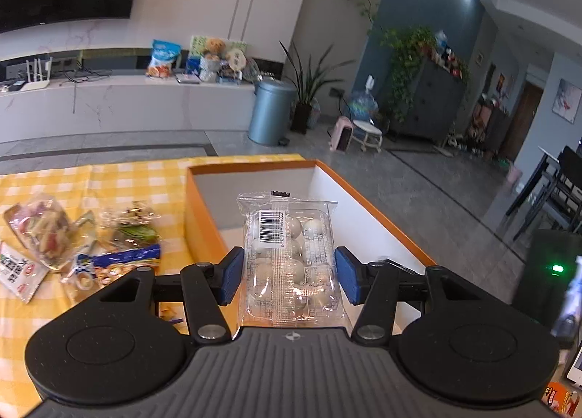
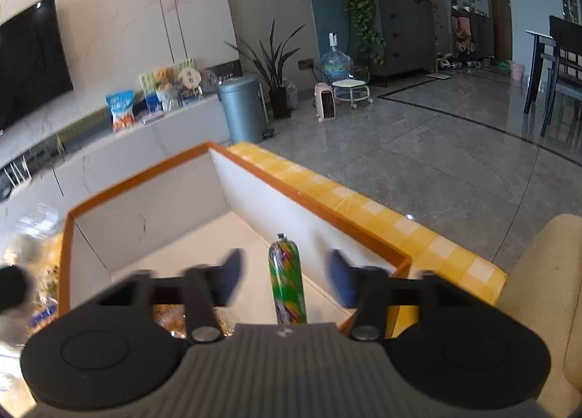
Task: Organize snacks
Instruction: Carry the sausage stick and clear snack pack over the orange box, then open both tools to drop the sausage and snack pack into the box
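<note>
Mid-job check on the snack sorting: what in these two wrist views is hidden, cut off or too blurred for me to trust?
- Left wrist view: whether the blue pads press the clear packet of white balls; its film hides the contact.
- Left wrist view: the orange-rimmed white box floor, covered by packet and gripper body.
- Right wrist view: right gripper fingers are motion-blurred.
- Right wrist view: the green multicoloured wrapped stick, lower end behind the gripper body.
- Right wrist view: snack bags at the left edge, blurred and cropped.

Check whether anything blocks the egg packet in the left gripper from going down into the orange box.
Nothing visible does: the egg packet, between the left gripper's pads, is over the orange box's open, bare floor.
</note>
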Motion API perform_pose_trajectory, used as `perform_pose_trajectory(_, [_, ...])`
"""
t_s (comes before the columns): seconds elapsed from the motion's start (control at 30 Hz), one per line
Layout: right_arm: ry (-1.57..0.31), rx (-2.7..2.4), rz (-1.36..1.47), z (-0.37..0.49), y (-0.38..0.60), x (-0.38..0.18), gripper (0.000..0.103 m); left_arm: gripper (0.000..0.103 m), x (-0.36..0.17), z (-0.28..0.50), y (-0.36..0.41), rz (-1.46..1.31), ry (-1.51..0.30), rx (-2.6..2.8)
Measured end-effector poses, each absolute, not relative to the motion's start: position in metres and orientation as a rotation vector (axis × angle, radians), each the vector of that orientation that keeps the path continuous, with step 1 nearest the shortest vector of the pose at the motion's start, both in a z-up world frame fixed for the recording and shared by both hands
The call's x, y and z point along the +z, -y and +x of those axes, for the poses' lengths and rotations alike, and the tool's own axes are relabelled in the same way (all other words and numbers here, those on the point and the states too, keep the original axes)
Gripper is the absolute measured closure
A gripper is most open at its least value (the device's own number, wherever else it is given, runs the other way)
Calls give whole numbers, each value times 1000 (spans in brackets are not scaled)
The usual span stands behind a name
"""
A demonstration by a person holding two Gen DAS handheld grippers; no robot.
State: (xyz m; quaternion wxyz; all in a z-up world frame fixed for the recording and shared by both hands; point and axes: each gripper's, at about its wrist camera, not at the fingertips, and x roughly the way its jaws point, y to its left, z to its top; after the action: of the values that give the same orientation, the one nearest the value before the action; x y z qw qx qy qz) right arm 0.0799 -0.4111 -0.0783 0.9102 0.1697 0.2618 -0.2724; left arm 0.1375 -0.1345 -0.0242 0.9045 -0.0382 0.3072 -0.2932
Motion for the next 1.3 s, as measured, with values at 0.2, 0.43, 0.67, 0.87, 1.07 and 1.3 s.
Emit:
perform_pose_trajectory(0.2, [-522, -491, 394, 79, 414, -76, 27, 41, -30, 156, 163, -63, -676, -660])
perform_pose_trajectory(0.43, [-489, -458, 466, 72, 423, -74, 28, 41, -43, 176, 204, 18, -727, -679])
perform_pose_trajectory(0.67, [-486, -434, 448, 74, 421, -74, 23, 41, -64, 193, 238, 68, -809, -737])
perform_pose_trajectory(0.87, [-483, -412, 454, 70, 423, -77, 22, 39, -71, 204, 232, 12, -887, -782])
perform_pose_trajectory(1.07, [-482, -405, 457, 69, 423, -76, 21, 13, -65, 197, 217, -1, -866, -874])
perform_pose_trajectory(1.3, [-483, -403, 452, 68, 422, -76, 21, 12, -49, 183, 219, 53, -826, -814])
